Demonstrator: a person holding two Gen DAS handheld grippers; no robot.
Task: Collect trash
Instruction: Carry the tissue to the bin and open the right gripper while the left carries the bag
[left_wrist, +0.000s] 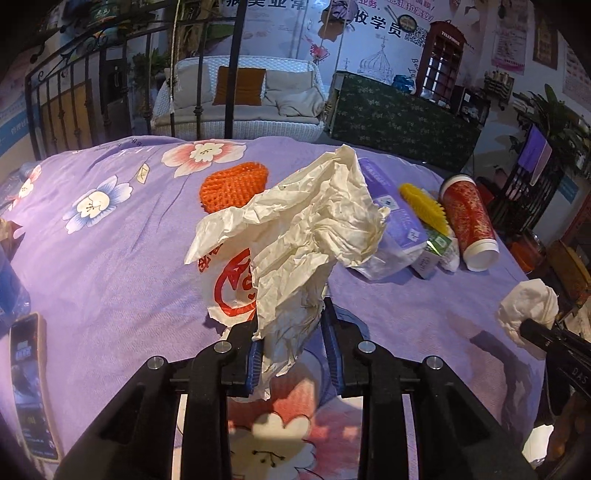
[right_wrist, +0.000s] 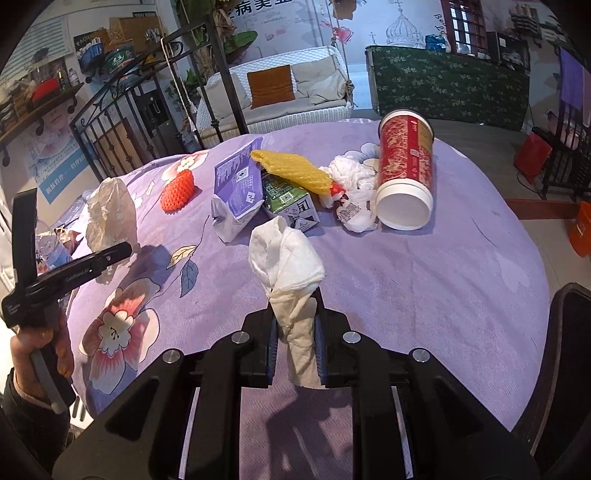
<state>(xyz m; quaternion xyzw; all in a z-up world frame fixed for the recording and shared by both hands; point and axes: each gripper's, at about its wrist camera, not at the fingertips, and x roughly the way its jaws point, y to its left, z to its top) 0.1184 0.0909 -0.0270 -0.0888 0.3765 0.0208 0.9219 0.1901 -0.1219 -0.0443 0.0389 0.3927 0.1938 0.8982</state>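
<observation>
My left gripper (left_wrist: 291, 325) is shut on a crumpled white paper bag with red print (left_wrist: 295, 229) and holds it above the purple flowered cloth (left_wrist: 110, 258). The bag also shows at the left of the right wrist view (right_wrist: 110, 214). My right gripper (right_wrist: 295, 314) is shut on a crumpled white tissue (right_wrist: 284, 258), which also shows at the right edge of the left wrist view (left_wrist: 528, 306). More trash lies ahead: a red paper cup on its side (right_wrist: 404, 162), a yellow foam net (right_wrist: 291, 168), a green carton (right_wrist: 286, 199), a purple packet (right_wrist: 236, 184), an orange foam net (right_wrist: 178, 190) and white wrappers (right_wrist: 351, 177).
A phone (left_wrist: 29, 384) lies at the cloth's left edge beside a plastic bottle (left_wrist: 11, 284). A black metal railing (right_wrist: 147, 122) stands behind the table at the left. A white swing seat (right_wrist: 277, 99) and a green-covered counter (right_wrist: 447, 85) stand beyond the table.
</observation>
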